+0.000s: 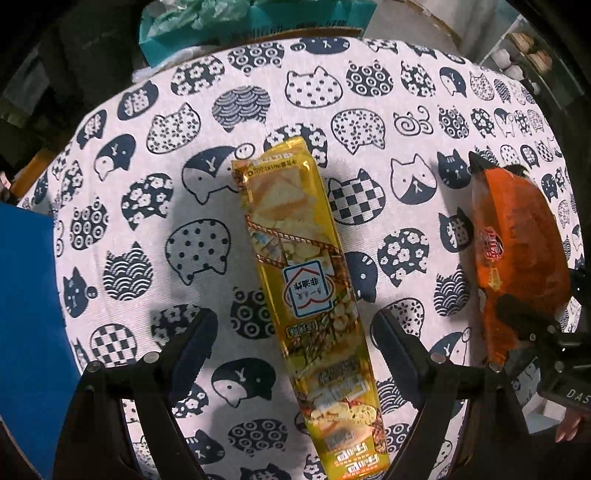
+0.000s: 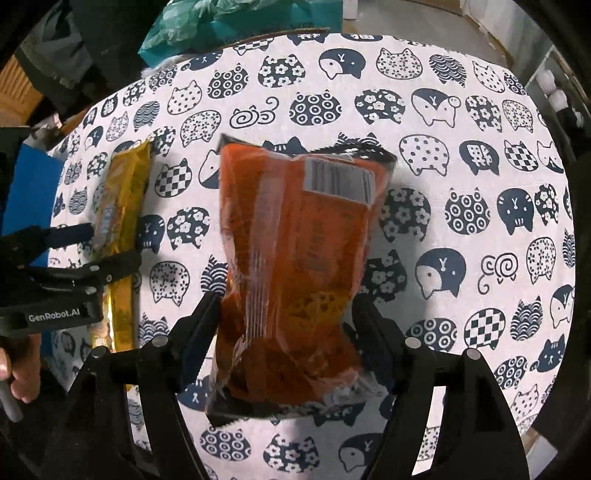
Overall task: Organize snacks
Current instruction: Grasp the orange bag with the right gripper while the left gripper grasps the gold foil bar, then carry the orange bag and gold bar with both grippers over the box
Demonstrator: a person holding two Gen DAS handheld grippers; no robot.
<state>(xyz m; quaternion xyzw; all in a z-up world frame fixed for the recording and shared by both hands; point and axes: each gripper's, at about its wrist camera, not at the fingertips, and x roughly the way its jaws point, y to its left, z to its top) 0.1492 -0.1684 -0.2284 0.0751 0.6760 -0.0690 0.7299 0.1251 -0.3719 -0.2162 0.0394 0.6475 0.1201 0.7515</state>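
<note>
Snack packets lie side by side on a desk [image 1: 369, 92] covered in a white cloth printed with navy cat faces. Left tool [image 1: 295, 325] hangs above a long yellow cracker packet [image 1: 295, 258], its jaws spread wide on either side of the wrapper with cloth showing between each finger and the packet; nothing is gripped. The yellow cracker packet runs lengthwise from the near edge of the desk toward its middle, printed face up. Right tool [image 2: 286, 314] straddles an orange snack bag [image 2: 299, 266], which rests flat on the cloth with its barcode label toward the far edge. The right tool's jaws stand apart at the bag's waist, the left finger just at the bag's edge, the right finger with a sliver of shadow between it and the plastic; whether either pad still touches cannot be told, but the bag does not look squeezed. From the left wrist camera the orange snack bag appears near the desk's right edge, well apart from the yellow packet, with the right tool over its near end. A blue box [image 1: 26, 314] sits off the desk's left edge. Teal plastic bags [image 2: 221, 18] are heaped beyond the far edge. A hand [image 2: 18, 365] shows behind the left tool in the right wrist view.
</note>
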